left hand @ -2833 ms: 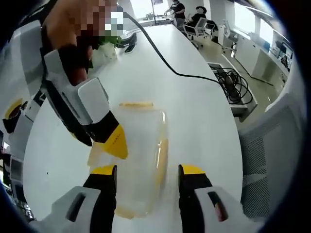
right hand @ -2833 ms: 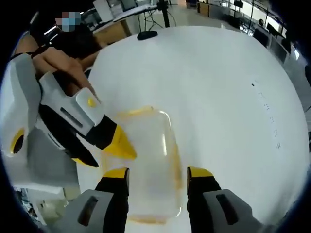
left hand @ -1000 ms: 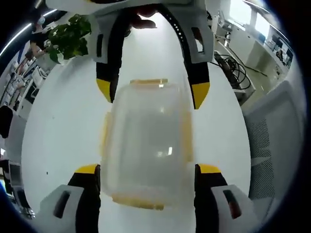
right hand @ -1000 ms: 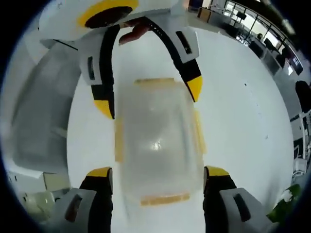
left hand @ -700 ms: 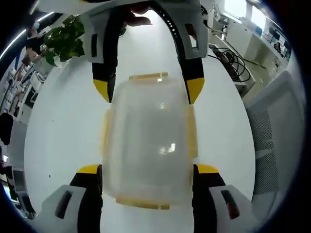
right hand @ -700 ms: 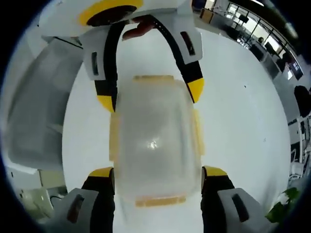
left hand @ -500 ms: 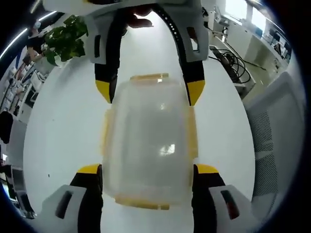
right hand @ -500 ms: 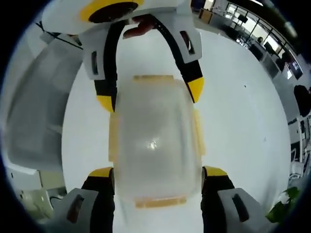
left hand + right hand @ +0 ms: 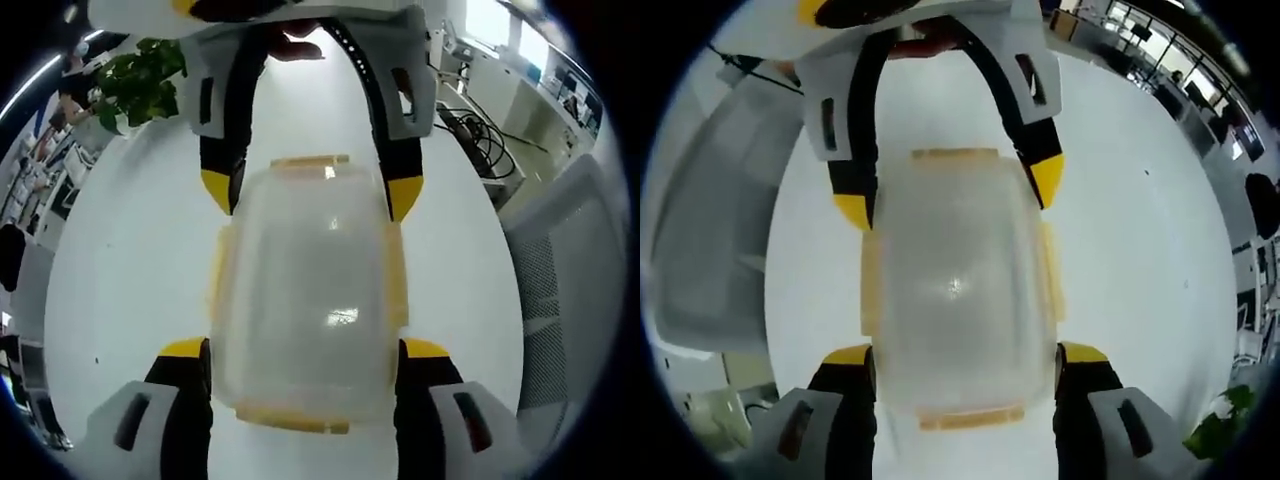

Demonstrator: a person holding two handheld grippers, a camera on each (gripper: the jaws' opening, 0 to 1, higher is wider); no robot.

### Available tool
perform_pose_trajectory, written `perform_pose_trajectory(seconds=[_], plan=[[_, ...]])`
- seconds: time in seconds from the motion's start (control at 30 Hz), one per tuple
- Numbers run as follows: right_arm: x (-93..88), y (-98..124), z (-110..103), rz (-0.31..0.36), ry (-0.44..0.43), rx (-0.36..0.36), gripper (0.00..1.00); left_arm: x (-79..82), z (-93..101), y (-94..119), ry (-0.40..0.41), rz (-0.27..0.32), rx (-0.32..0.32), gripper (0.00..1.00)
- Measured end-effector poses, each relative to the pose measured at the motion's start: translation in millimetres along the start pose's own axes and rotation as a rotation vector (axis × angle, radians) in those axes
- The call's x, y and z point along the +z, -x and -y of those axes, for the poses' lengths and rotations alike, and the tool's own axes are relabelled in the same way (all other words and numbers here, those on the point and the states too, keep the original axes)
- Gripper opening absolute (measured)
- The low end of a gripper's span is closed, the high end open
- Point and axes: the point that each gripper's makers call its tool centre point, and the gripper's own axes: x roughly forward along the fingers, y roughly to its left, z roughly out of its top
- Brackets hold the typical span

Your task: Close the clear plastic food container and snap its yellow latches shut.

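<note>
Left gripper view: clear container on the white counter, well in from its edges, straddled by the wide-open left hand-held gripper, probably to steady it; nothing gripped. Opposite, right hand-held gripper brackets the far end.

Right gripper view: same mirrored, 2 open jaws beside the walls. Yellow latches blurred; snapped or not, cannot tell.

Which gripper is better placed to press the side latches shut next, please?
Left, but barely. Both grippers straddle the container from opposite ends, jaws open. Tips of the left gripper flank the side latches at one end; those of the right gripper flank the other, so either could serve.
</note>
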Motion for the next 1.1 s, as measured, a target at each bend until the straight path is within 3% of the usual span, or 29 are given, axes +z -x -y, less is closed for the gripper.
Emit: perform_pose_trajectory(seconds=[0.6,1.1], plan=[[1.5,-2.4,0.3,0.03,-0.011,-0.019,0.74,0.9,0.0,0.3,0.022,0.024,0.015,0.75],[6.5,-6.4,-5.8,0.004,-0.007,-0.026,0.75,-2.1,6.3,4.3,0.044,0.073,0.026,0.75]])
